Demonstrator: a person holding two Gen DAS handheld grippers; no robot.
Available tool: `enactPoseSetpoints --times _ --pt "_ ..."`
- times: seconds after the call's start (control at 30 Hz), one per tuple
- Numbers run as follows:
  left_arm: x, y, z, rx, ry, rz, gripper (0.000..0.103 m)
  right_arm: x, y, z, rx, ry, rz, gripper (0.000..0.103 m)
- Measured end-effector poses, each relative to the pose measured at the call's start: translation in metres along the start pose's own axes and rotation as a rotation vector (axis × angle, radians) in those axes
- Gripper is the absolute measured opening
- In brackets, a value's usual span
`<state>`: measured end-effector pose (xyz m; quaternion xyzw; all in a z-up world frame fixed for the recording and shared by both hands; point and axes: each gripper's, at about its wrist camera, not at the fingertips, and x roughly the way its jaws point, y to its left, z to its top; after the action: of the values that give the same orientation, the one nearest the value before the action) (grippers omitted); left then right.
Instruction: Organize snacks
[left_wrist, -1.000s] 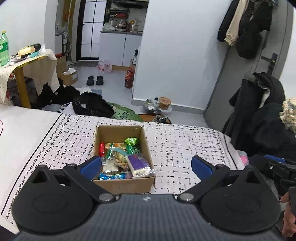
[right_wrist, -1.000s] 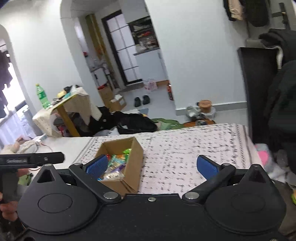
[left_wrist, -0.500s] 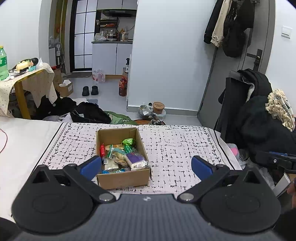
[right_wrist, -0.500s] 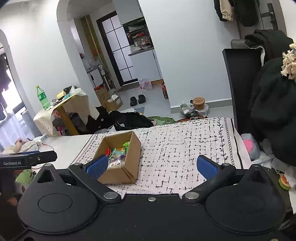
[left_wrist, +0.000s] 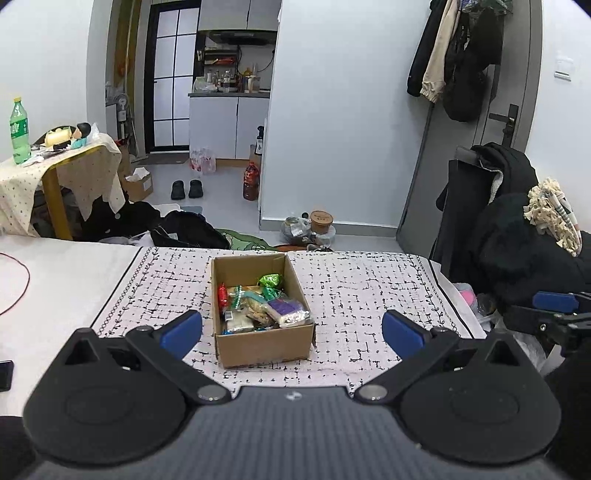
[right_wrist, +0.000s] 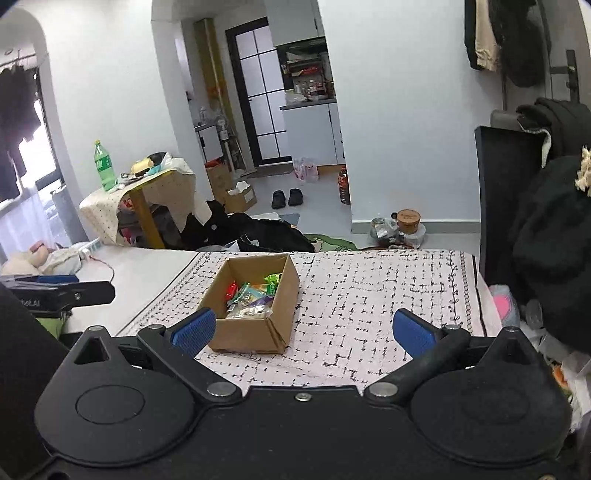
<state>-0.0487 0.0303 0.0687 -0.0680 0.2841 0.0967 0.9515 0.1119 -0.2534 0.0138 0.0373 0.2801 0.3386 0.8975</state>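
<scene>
Item 1: cardboard box (left_wrist: 258, 317), open-topped, standing flat on the patterned cloth (left_wrist: 354, 291) that covers the table (left_wrist: 55, 288). I take the box as my landmark.

Item 2: snacks (left_wrist: 258, 302), loose inside the box, heaped toward its near wall. I make out a red wrapper (left_wrist: 222, 294) against the left wall, a green wrapper (left_wrist: 270, 280) toward the far right corner, and a purple-and-white packet (left_wrist: 286, 312) near the right front (the rest are too jumbled to name).

Item 3: left gripper (left_wrist: 291, 330), empty, held short of the box's near wall; its blue fingers (left_wrist: 181, 331) stand wide apart, one on each side of the box, touching nothing.

Item 4: right gripper (right_wrist: 302, 331), empty, near and right of the box; its blue fingers (right_wrist: 413, 332) are likewise spread wide, the left one overlapping the box's near left corner in the right wrist view only.

Item 5: green bottle (left_wrist: 19, 130), well beyond the box to the left, on a side table.
</scene>
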Motion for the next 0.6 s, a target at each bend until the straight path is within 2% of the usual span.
enactPoseSetpoints --times 0.6 --pt "-0.021 0.006 -0.004 0.007 -0.024 -0.03 0.103 -0.009 0.012 -0.002 0.013 0.003 -0.038 0.103"
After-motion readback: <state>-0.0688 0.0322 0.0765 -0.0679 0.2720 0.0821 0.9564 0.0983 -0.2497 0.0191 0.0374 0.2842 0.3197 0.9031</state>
